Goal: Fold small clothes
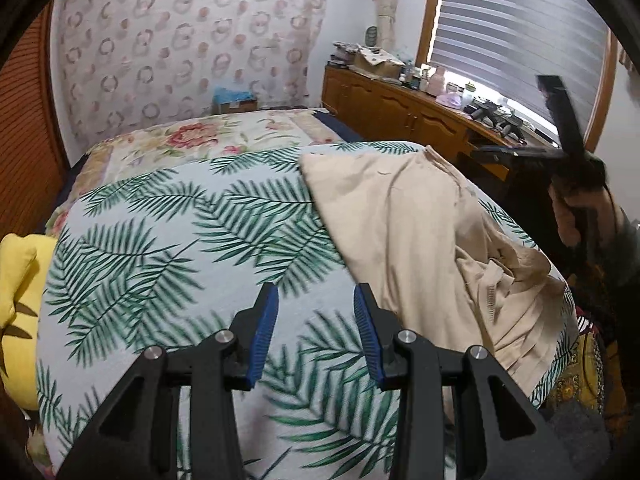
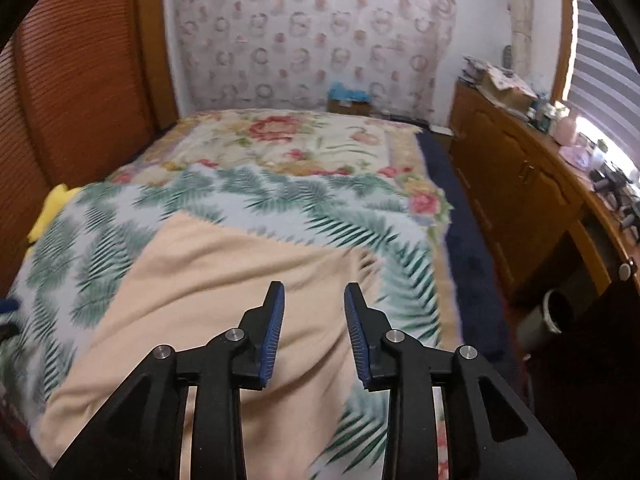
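A beige garment (image 1: 412,236) lies rumpled on the palm-leaf cover (image 1: 168,240) of the bed, at the right side in the left wrist view. My left gripper (image 1: 316,304) is open and empty, above the cover just left of the garment's edge. In the right wrist view the garment (image 2: 208,292) spreads over the near part of the cover (image 2: 280,200). My right gripper (image 2: 314,300) is open and empty above the garment's right part. The right tool and the hand holding it (image 1: 572,184) show at the far right of the left wrist view.
A floral bedspread (image 2: 288,136) covers the far part of the bed. A yellow cushion (image 1: 16,292) lies at the bed's left edge. A wooden cabinet (image 2: 520,184) with clutter stands along the right under the window. A grey bin (image 2: 556,312) stands on the floor beside it.
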{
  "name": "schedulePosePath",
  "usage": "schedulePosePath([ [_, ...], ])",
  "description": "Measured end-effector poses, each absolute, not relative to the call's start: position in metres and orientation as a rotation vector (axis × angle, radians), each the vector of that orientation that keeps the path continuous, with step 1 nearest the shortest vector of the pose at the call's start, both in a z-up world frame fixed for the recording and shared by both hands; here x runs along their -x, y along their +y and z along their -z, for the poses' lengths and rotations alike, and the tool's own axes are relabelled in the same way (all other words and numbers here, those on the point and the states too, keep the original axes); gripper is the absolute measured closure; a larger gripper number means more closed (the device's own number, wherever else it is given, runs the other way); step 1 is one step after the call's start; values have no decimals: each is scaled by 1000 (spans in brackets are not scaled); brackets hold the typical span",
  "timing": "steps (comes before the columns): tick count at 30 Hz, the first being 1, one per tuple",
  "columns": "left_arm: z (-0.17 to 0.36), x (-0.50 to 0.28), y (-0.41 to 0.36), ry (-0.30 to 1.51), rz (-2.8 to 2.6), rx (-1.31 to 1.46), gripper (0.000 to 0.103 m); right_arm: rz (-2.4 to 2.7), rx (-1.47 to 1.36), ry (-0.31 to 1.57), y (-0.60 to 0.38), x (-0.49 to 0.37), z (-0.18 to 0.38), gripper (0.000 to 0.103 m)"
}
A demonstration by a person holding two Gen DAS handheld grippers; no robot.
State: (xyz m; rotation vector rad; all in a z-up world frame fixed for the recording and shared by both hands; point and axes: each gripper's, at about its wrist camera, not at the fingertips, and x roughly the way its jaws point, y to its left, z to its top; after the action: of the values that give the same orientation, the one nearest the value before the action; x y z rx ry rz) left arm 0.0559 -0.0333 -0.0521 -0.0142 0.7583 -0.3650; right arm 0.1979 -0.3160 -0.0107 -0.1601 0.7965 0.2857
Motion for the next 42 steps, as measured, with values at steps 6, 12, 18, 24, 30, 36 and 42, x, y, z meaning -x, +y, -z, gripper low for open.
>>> schedulePosePath([
  [6,61,-54,-49,779,396,5,66,-405,144,797,-296,-142,23,67],
  [12,66,-51,-51,789,400,13,66,-493,138,835,-277,-97,47,67],
  [18,70,-47,-54,794,408,13,66,-530,152,855,-264,-76,60,67],
  [24,72,-45,-56,800,410,14,66,-506,144,849,-263,-69,63,67],
  [30,73,-45,-57,799,413,16,66,-530,131,828,-261,-59,51,67],
  [36,74,-44,-59,805,416,17,66,-501,134,872,-262,-65,69,67],
  [42,75,-44,-63,810,427,16,66,-397,107,911,-285,-81,86,66],
])
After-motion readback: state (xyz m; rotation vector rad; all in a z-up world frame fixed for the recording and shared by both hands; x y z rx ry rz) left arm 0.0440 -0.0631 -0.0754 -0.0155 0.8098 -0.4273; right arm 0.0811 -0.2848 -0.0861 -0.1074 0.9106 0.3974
